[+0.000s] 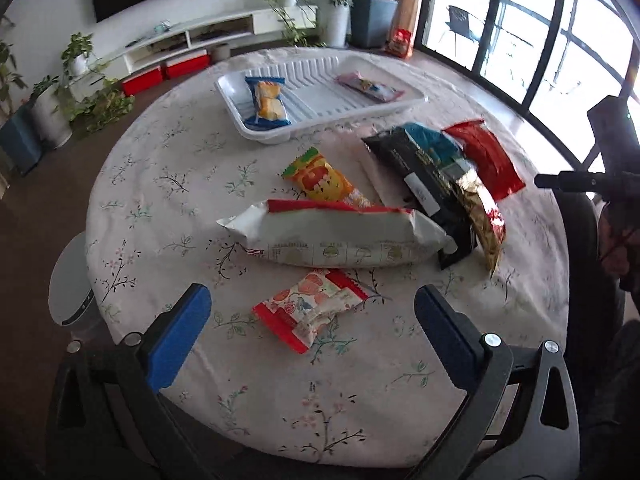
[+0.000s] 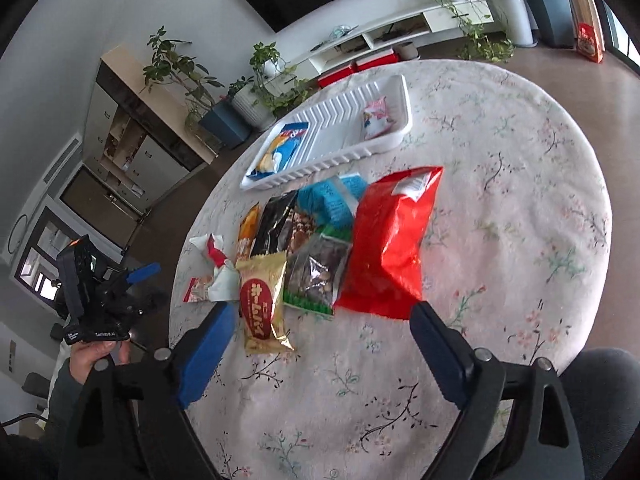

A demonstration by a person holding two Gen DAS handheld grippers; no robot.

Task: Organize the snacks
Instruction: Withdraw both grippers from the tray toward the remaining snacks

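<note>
A white ribbed tray (image 1: 416,100) (image 2: 394,142) at the table's far side holds a blue snack pack (image 1: 267,102) (image 2: 280,150) and a pink pack (image 1: 370,87) (image 2: 376,118). Loose snacks lie mid-table: a long white bag (image 1: 340,240), an orange-yellow pack (image 1: 324,180), a black bag (image 1: 424,180) (image 2: 276,220), a red bag (image 1: 486,158) (image 2: 390,244), a gold pack (image 2: 262,300) and a small floral red-edged pack (image 1: 310,310). My left gripper (image 1: 312,328) is open, jaws either side of the floral pack. My right gripper (image 2: 320,344) is open near the gold pack.
The round table has a floral cloth (image 1: 168,200) (image 2: 520,200). A clear nut bag (image 2: 316,276) and a teal pack (image 2: 336,200) lie in the pile. Potted plants (image 1: 80,92), a TV console (image 1: 192,36) and windows (image 1: 520,32) surround the table.
</note>
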